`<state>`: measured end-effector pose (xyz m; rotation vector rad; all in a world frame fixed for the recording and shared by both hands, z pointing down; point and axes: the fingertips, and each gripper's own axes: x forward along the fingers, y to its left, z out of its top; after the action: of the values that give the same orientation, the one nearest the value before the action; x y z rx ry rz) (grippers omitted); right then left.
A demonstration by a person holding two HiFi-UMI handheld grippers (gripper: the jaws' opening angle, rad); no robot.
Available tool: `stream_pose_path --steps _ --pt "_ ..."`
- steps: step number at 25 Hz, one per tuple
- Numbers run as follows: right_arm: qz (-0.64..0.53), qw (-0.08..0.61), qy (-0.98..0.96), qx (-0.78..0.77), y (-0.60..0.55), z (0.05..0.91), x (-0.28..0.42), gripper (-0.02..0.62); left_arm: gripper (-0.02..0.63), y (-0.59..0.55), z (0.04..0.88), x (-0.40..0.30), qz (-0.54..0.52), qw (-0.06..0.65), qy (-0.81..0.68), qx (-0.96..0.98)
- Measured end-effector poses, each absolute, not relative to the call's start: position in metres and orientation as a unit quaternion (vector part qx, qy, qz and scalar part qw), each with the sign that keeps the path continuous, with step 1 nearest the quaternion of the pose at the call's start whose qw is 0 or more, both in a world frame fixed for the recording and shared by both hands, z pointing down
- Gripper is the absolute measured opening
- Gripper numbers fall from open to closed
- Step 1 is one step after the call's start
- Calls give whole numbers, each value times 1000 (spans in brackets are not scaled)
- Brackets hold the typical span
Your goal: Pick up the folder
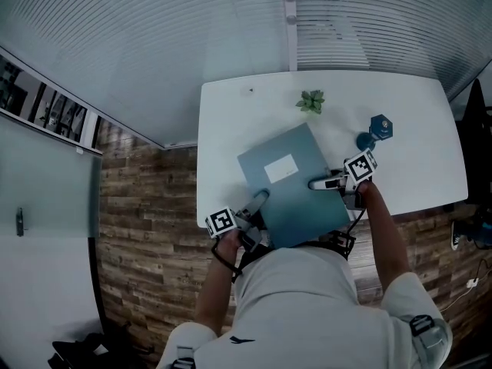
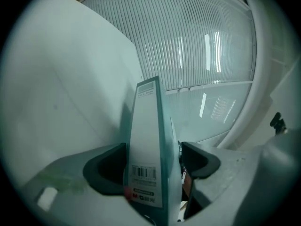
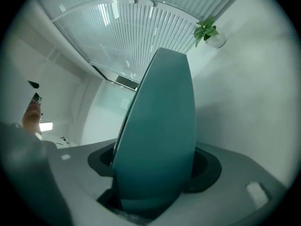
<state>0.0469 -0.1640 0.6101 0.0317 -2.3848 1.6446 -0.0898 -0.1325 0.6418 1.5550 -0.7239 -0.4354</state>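
Observation:
A teal folder (image 1: 288,179) with a white label is held tilted over the near part of the white table (image 1: 231,106). My left gripper (image 1: 260,198) is shut on its near left corner and my right gripper (image 1: 317,184) on its right edge. In the left gripper view the folder's spine (image 2: 146,145), with a barcode sticker, stands upright between the dark pads (image 2: 106,168) of the left gripper (image 2: 153,166). The right gripper view shows the folder's teal cover (image 3: 160,126) filling the gap of the right gripper (image 3: 155,166).
A small potted plant (image 1: 311,101) stands at the back of the table, also in the right gripper view as the plant (image 3: 207,31). A blue object (image 1: 377,129) sits right of the folder. Wooden floor (image 1: 146,206) lies left of the table; blinds run behind.

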Motion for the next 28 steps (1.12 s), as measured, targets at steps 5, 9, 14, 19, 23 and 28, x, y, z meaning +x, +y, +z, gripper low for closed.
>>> stream_pose_path --steps 5,9,14,19,23,28 --pt "530 80 -844 -9 -167 587 52 317 371 -132 618 -92 -212 615 -307 695" --pt "475 34 -879 -33 -165 553 60 305 337 -132 579 -95 -261 579 -266 725" --pt "473 -5 -880 -44 -164 536 66 304 390 -126 556 -95 -236 523 -260 776" --pt "465 -24 -883 -56 -162 522 65 305 456 -119 551 -69 -202 527 -219 796" --pt "455 -12 -888 -69 -160 519 55 305 451 -108 547 -33 -151 497 -186 834" --pt "450 -3 -891 -63 -163 515 53 305 310 -111 542 -34 -164 476 -204 840"
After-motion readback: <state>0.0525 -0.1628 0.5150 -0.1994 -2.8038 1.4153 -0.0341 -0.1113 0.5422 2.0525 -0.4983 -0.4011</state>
